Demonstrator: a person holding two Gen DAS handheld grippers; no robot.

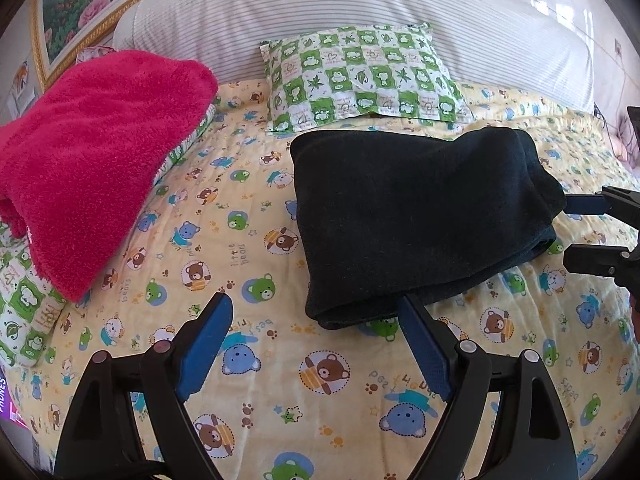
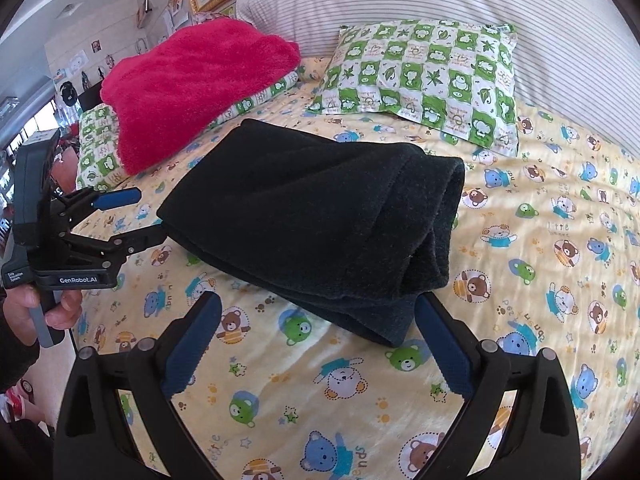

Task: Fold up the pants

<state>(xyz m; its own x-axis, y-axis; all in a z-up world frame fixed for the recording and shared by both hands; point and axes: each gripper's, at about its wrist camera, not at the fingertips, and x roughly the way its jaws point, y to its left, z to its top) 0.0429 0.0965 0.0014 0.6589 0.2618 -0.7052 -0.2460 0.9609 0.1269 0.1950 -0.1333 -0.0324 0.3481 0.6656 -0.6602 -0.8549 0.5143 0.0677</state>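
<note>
Yellow bear-print bed sheet carries the black pants, folded into a thick bundle near a green checked pillow and a pink fleece blanket. Left gripper and right gripper both hold their fingers spread, pinching nothing, just beside the pants.

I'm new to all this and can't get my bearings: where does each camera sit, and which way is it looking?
Left wrist: on the left gripper, looking along its open fingers over the bed at the folded black pants; right gripper at the right edge.
Right wrist: on the right gripper, facing the pants from their other side; left gripper and hand at left.
Shared: pants, red blanket, green pillow.
</note>
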